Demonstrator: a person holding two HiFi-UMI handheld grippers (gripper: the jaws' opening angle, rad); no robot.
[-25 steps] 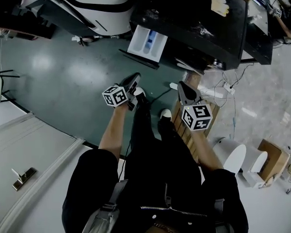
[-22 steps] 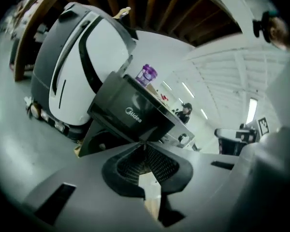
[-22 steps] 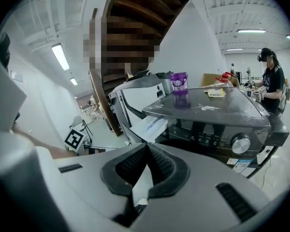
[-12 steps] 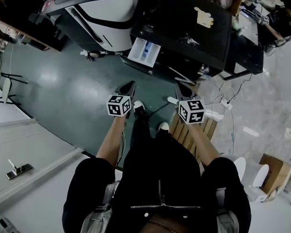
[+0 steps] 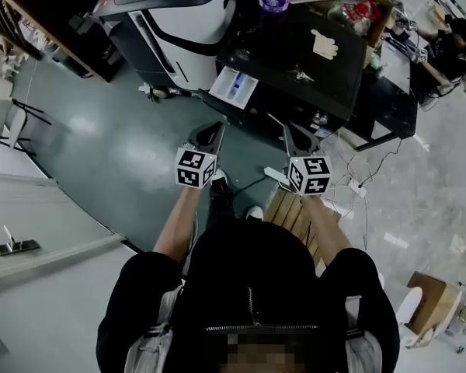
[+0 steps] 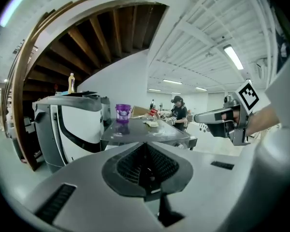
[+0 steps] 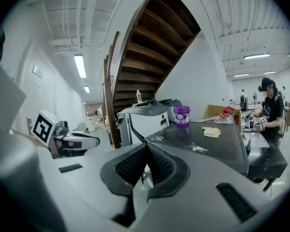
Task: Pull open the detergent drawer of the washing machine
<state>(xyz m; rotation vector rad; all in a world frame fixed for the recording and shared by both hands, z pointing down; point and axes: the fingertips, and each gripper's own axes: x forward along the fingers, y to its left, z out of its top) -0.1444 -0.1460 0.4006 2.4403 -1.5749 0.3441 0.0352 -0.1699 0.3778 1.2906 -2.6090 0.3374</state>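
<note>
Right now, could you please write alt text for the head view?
Seen from above, a person holds the left tongs and right tongs, both shut and empty, in front of a dark washing machine whose white detergent drawer stands pulled open.

Gloss, plastic, wood
The washing machine point(image 5: 311, 53) top is dark and glossy, its detergent drawer point(image 5: 234, 86) smooth white plastic; green floor point(image 5: 101, 154) shiny at nine o'clock, bare wooden slats point(image 5: 291, 212) at four.
</note>
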